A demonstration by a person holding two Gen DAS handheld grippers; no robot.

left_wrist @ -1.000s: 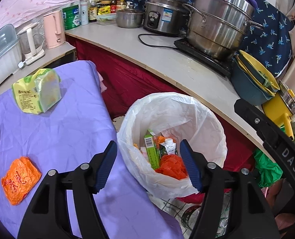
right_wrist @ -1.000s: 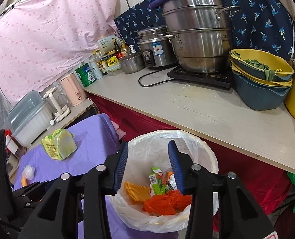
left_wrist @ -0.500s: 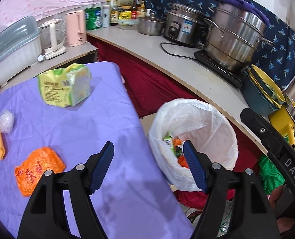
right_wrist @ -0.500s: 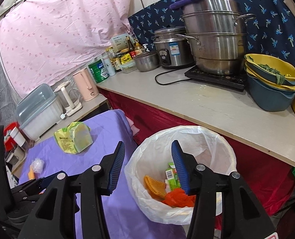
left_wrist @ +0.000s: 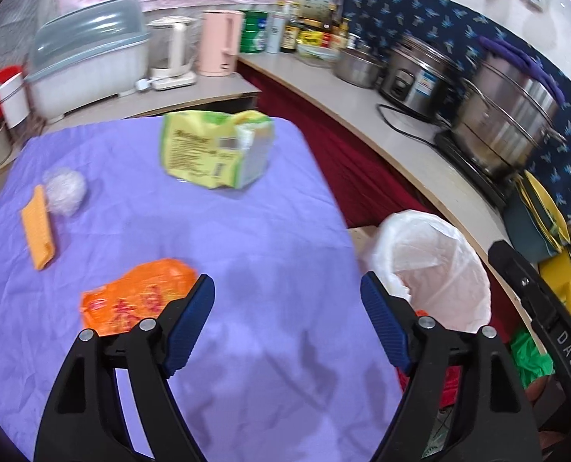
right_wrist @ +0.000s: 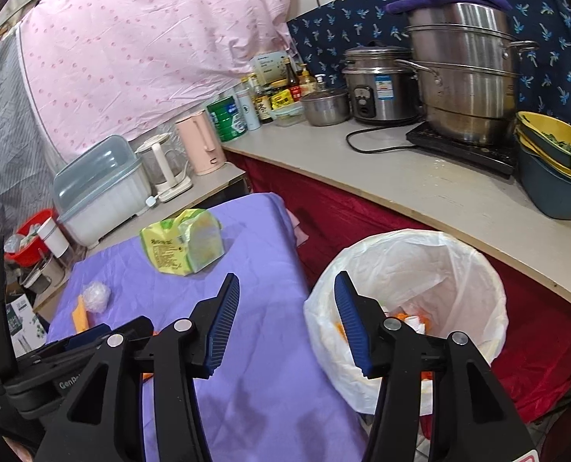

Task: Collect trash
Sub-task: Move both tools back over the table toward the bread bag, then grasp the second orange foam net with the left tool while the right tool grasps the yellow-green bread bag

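My left gripper (left_wrist: 287, 292) hangs over the purple-covered table (left_wrist: 246, 238), its jaws opening with nothing between them. An orange snack packet (left_wrist: 139, 296) lies just left of its left finger. A yellow-green bag (left_wrist: 216, 150) lies at the table's far side, with an orange strip (left_wrist: 39, 227) and a clear crumpled wrapper (left_wrist: 64, 190) at the left. The white-lined trash bin (right_wrist: 412, 281) stands right of the table with orange scraps inside. My right gripper (right_wrist: 287, 296) hovers between table edge and bin, its jaws opening and empty.
A curved counter (right_wrist: 420, 192) behind the bin carries a steamer pot (right_wrist: 466, 88), rice cooker (right_wrist: 377, 84), stacked bowls (right_wrist: 555, 169), bottles and a pink kettle (right_wrist: 200, 142). A lidded plastic box (left_wrist: 89, 65) sits beyond the table. A red cloth skirts the counter.
Both grippers swung left from above the bin toward the table. Both sets of jaws opened wider. The bin slid to the right of each view.
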